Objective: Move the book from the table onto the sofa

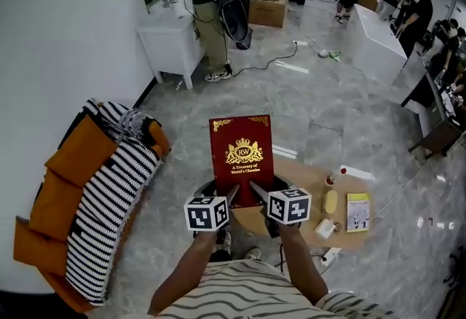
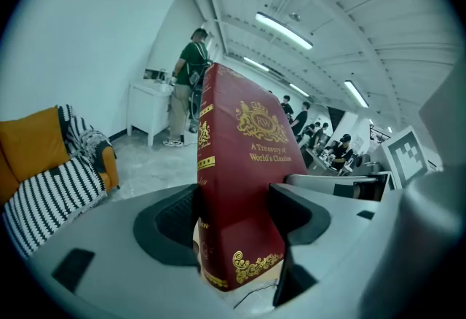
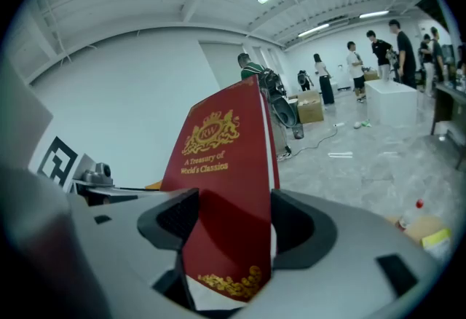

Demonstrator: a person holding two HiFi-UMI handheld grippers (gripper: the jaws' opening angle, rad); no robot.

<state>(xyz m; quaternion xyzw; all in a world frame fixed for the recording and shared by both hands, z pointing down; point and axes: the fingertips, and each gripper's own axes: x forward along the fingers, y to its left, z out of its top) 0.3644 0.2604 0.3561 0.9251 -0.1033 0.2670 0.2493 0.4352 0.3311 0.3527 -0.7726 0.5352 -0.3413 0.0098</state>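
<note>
Over the left edge of the round surface, the red book is held aloft, cover up. Its lower edge is gripped by the left gripper and right gripper, both sets of jaws clenched on it. Well apart at left, the orange sofa is draped in a striped blanket.
</note>
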